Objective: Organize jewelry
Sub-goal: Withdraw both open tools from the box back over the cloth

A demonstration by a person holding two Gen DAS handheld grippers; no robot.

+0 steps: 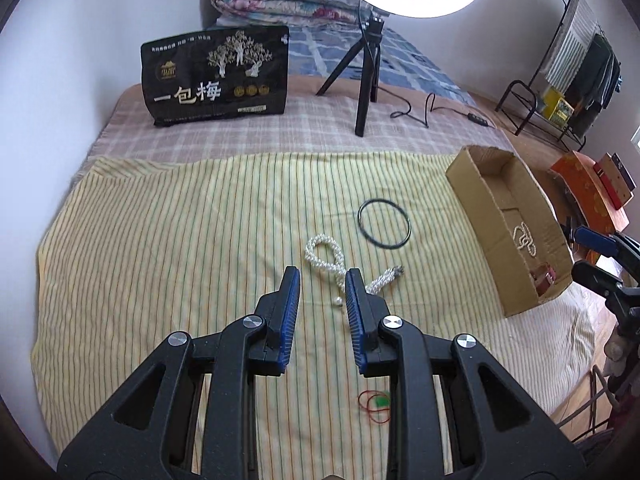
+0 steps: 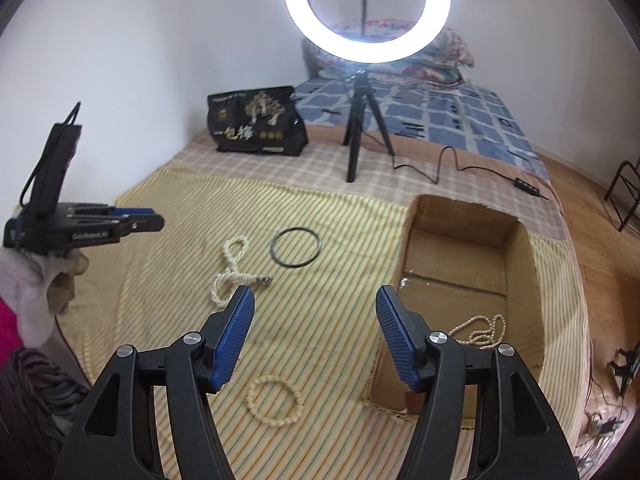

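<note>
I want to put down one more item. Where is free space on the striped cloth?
Free: the cloth left of the pearl strand, up to the black bag. Crowded: between strand, black ring and box.

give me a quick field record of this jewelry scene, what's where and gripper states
surface: yellow striped cloth over a bed
container: open brown cardboard box, at the cloth's right side
in box: white pearl strand; small reddish-brown item
on cloth: thick white pearl rope necklace; thin black ring bangle; cream beaded bracelet; red cord with green charm
left gripper: open, empty, over the necklace
right gripper: open, empty, beside the box
background: lit ring light on black tripod; black snack bag
</note>
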